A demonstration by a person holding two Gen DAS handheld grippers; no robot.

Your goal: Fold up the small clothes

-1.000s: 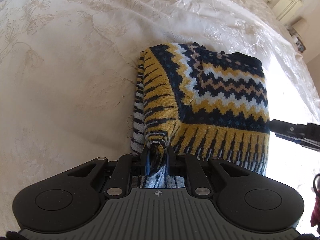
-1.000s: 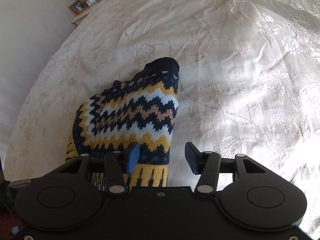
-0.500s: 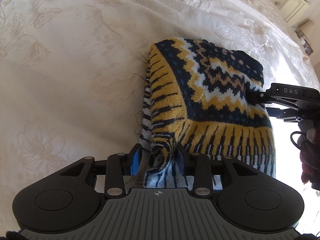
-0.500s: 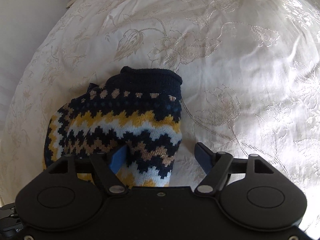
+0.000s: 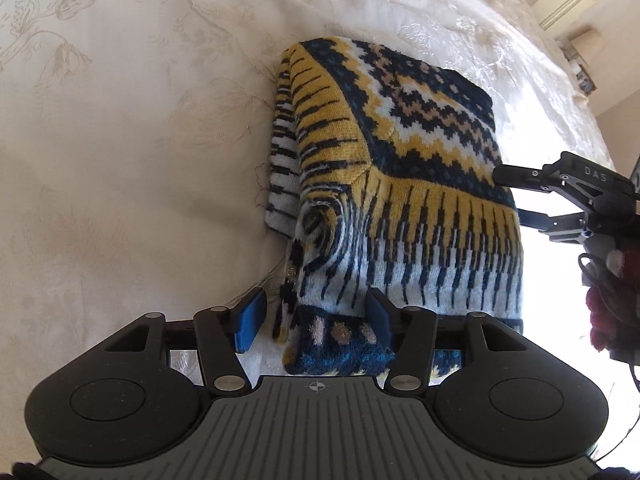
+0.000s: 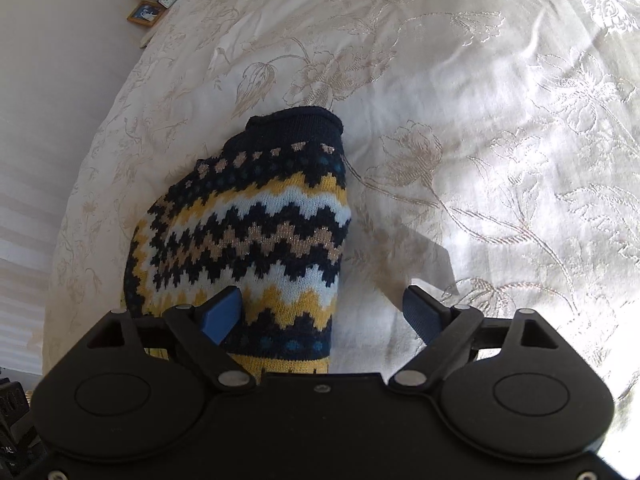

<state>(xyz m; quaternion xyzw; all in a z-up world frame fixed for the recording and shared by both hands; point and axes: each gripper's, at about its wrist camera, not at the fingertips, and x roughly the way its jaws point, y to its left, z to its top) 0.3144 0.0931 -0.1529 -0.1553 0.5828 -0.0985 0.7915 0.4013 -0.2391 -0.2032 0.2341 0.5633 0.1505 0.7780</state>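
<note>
A small knitted sweater (image 5: 400, 168) in navy, yellow and white zigzag bands lies folded in a compact bundle on the bed. My left gripper (image 5: 314, 320) is open right over its near corner; the rumpled knit lies loose between the blue pads. In the right wrist view the same sweater (image 6: 256, 232) runs away from me, its dark rolled cuff at the far end. My right gripper (image 6: 322, 312) is open above the sweater's right edge, with one pad over the knit and the other over the bedspread. The right gripper (image 5: 520, 196) also shows at the sweater's right side in the left wrist view.
A cream bedspread (image 5: 120, 140) with embroidered flowers covers the bed all round the sweater. A bedside table with a clock and a framed picture (image 6: 146, 14) stands beyond the bed's far left edge. A person's gloved hand (image 5: 612, 300) holds the right gripper.
My left gripper has opened and let go of the sweater corner it held a second ago. The right gripper has stayed open and shifted slightly along the sweater's right edge.
</note>
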